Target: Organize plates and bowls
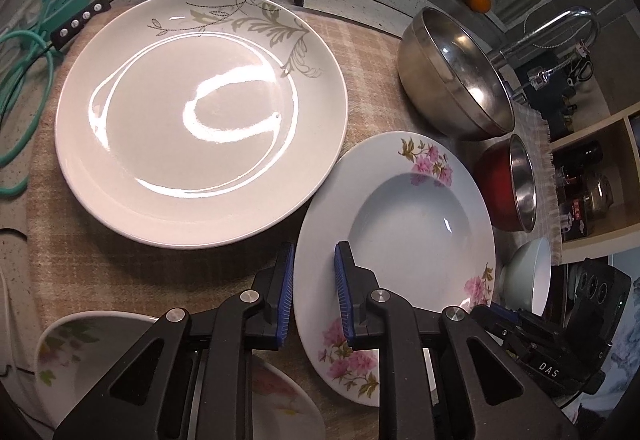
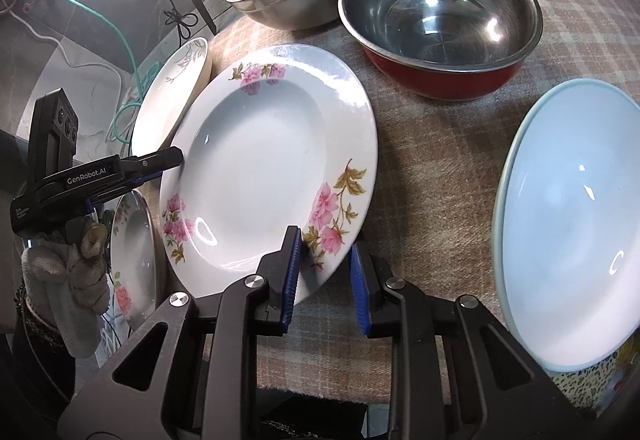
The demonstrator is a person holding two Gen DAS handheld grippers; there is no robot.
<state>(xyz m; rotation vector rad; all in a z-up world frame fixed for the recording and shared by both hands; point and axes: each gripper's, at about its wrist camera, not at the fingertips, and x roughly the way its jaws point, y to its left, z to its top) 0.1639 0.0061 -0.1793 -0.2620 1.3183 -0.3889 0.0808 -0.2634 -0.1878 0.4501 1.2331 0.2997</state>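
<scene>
Pink-flower plate [image 2: 260, 168] in the middle of the checked cloth [image 2: 420, 168]. Left gripper [image 1: 314, 294] open, fingers either side of its rim at 9 o'clock. Right gripper [image 2: 324, 280] open too, rim between its fingers at 5 o'clock. Red bowl [image 2: 440, 20] at 1 o'clock.
</scene>
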